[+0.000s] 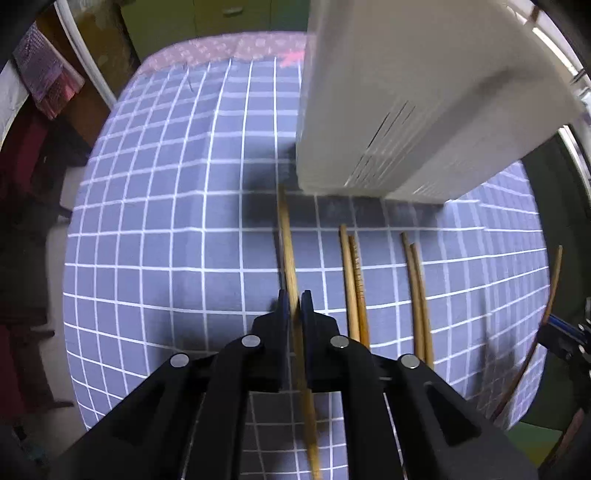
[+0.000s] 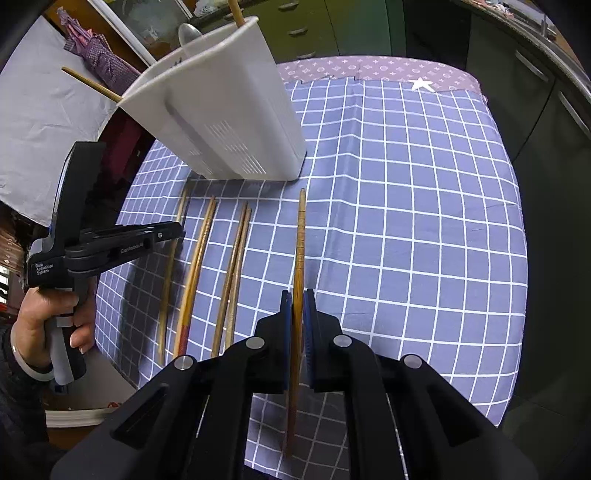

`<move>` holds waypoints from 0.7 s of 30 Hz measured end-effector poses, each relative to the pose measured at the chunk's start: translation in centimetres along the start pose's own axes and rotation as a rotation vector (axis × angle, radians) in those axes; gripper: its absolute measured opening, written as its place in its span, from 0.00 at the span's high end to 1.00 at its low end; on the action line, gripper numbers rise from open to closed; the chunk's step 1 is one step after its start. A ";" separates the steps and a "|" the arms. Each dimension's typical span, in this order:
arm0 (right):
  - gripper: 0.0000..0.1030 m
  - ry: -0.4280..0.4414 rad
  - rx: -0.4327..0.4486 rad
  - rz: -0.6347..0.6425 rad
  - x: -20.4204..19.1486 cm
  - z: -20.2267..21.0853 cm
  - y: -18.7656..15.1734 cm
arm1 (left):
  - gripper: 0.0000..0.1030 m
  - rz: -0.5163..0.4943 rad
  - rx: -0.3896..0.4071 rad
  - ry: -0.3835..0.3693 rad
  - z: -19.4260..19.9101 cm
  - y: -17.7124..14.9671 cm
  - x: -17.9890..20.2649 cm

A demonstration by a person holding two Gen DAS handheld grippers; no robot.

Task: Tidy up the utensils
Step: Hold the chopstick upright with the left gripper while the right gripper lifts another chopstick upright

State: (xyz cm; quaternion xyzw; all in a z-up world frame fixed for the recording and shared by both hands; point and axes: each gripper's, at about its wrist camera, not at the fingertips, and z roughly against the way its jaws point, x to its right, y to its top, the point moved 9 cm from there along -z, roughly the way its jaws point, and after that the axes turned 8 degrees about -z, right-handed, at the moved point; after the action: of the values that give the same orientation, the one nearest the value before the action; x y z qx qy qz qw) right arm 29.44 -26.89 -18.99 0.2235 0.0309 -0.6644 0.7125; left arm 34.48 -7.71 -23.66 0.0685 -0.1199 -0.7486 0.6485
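My left gripper [image 1: 294, 306] is shut on a wooden chopstick [image 1: 287, 243] that points toward the white utensil holder [image 1: 406, 110]. My right gripper [image 2: 297, 306] is shut on a darker chopstick [image 2: 301, 236] above the checked cloth. Two pairs of chopsticks [image 1: 352, 280] [image 1: 417, 291] lie on the cloth between the grippers; they also show in the right wrist view [image 2: 195, 266] [image 2: 234, 266]. The holder [image 2: 229, 110] holds a spoon [image 2: 188, 33] and chopsticks. The left gripper [image 2: 177, 230] shows at the left of the right wrist view.
A blue checked tablecloth [image 2: 406, 221] covers the table, with a patterned purple strip [image 2: 369, 68] at the far edge. Green cabinets [image 2: 332, 26] stand behind. A folded umbrella [image 2: 99, 55] hangs at the left.
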 end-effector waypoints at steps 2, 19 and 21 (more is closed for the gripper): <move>0.93 0.001 0.020 0.004 -0.2 0.7 0.1 | 0.94 -0.004 0.047 -0.017 1.6 -0.1 -0.2; 0.93 0.015 0.191 0.078 -2.7 6.7 -1.4 | 0.94 -0.152 0.395 0.039 13.9 -3.1 -0.6; 0.93 0.008 0.202 0.087 -2.8 7.0 -1.6 | 0.94 -0.156 0.409 0.037 14.4 -3.5 -0.5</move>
State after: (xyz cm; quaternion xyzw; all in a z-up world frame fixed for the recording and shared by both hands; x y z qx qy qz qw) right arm 25.76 -26.83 -12.16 0.2980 -0.0431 -0.6315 0.7145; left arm 27.52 -5.44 -10.73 0.2215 -0.2519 -0.7553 0.5631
